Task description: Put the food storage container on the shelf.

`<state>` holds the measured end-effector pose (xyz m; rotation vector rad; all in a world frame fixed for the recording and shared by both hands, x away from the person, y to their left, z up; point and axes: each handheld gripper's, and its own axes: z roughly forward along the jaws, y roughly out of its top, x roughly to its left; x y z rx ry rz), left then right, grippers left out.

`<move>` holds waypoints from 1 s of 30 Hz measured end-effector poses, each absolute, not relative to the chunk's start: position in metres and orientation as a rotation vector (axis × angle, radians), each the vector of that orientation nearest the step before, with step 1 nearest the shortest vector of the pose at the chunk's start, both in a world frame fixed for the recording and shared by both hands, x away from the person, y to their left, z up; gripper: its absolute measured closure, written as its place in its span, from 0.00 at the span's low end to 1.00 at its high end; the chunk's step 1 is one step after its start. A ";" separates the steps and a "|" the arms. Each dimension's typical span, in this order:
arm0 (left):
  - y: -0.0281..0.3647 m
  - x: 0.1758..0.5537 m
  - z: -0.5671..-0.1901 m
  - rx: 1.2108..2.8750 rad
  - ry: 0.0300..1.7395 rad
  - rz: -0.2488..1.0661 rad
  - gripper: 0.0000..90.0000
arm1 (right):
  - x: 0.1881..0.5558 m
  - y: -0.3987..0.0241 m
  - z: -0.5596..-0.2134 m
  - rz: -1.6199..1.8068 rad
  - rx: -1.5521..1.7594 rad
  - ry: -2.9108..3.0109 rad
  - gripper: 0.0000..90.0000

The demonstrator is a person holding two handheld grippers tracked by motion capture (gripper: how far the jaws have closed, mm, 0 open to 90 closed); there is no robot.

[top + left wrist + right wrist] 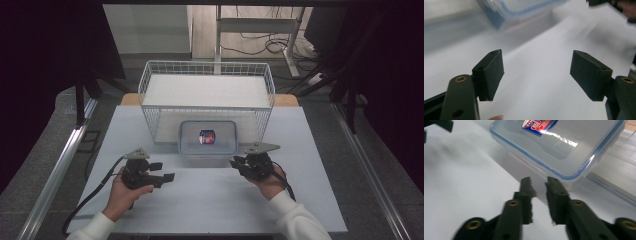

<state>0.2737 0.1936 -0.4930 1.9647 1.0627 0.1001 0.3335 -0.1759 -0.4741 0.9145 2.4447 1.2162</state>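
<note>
Container point(208, 137) sits between wide-spread left gripper point(169, 177) and nearly closed, empty right gripper point(233, 162).

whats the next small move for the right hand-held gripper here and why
Probably ease the right hand-held gripper forward to the near corner of the clear container. Its jaws stand narrowly apart with nothing between them, just short of the blue-rimmed lid, which lies closed on the table.

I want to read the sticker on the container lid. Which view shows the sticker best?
The right gripper view: the sticker is near and large on the clear lid, though cut off at the top edge. The high view shows the sticker whole but tiny. The left gripper view catches a blurred container corner.
</note>
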 end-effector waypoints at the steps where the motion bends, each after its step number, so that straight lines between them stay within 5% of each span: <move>1: 0.193 0.270 -0.493 1.972 1.058 0.103 0.29 | 0.334 -0.175 -0.475 1.216 0.918 2.452 0.91; 5: 0.190 0.263 -0.494 1.976 1.045 0.091 0.29 | 0.334 -0.163 -0.482 1.182 0.881 2.497 0.98; 17: 0.187 0.259 -0.494 1.975 1.035 0.113 0.30 | 0.345 -0.104 -0.508 1.049 0.810 2.546 0.99; 30: 0.189 0.258 -0.494 1.977 1.023 0.131 0.30 | 0.365 -0.092 -0.522 1.012 0.852 2.502 0.99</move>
